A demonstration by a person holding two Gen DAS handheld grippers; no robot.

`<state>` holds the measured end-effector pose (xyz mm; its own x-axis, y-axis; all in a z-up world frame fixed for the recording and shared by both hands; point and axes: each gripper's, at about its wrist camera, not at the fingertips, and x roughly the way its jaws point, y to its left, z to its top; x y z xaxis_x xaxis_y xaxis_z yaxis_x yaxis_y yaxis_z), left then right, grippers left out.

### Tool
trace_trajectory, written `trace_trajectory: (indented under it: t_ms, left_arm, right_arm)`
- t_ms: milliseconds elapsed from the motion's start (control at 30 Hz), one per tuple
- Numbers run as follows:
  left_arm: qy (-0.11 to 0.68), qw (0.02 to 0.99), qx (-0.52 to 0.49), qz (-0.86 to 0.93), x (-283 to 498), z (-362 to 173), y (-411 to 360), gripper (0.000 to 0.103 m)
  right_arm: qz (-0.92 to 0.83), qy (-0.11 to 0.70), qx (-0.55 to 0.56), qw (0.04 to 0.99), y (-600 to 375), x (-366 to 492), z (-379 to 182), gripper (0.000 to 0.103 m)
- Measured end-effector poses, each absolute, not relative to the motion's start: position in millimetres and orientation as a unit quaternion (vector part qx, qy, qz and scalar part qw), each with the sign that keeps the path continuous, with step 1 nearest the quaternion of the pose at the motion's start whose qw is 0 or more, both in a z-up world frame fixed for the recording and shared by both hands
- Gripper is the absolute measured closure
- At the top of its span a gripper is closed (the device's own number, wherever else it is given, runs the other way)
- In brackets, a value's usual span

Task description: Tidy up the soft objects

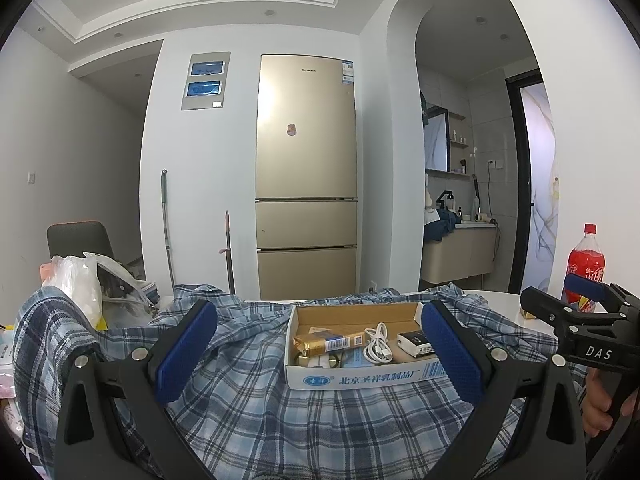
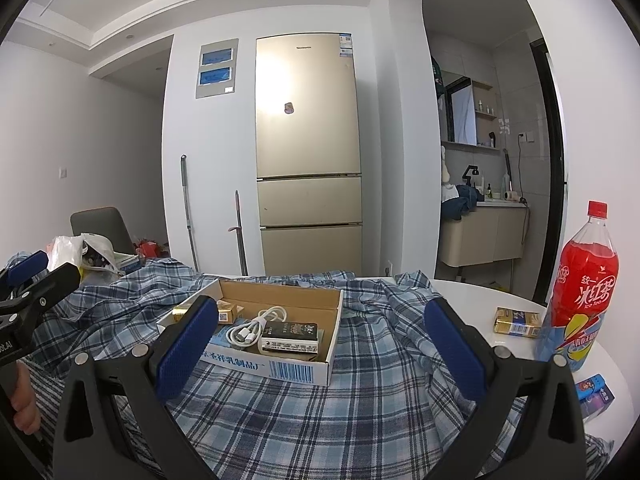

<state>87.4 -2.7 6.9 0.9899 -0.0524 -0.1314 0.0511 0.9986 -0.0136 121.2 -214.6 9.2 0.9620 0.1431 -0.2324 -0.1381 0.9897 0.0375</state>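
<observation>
A blue plaid shirt (image 1: 256, 408) lies spread and rumpled over the white table; it also shows in the right wrist view (image 2: 304, 416). A shallow cardboard box (image 1: 360, 378) with a cable, batteries and small packs sits on top of the shirt; it also shows in the right wrist view (image 2: 288, 370). My left gripper (image 1: 318, 350) is open just above the shirt, its blue pads wide apart, the box between them. My right gripper (image 2: 320, 346) is open and empty over the shirt, right of the left one (image 2: 28, 276). The right gripper's finger shows in the left view (image 1: 584, 286).
A red ice tea bottle (image 2: 580, 296) stands at the table's right edge (image 2: 472, 292), with a gold pack (image 2: 516, 322) and a small blue carton (image 2: 594, 394) beside it. Plastic bags (image 1: 80, 288) and clutter lie at the left. A chair, fridge and mops stand beyond.
</observation>
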Motion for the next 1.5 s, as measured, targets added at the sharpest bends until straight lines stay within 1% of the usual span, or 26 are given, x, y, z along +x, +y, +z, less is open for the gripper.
trace_trajectory:
  t_ms: [1500]
  left_arm:
    - [0.066,0.997,-0.002,-0.024,87.7,5.2,-3.9,0.000]
  right_arm:
    - [0.075,0.122,0.008,0.990,-212.8,121.1,5.0,0.000]
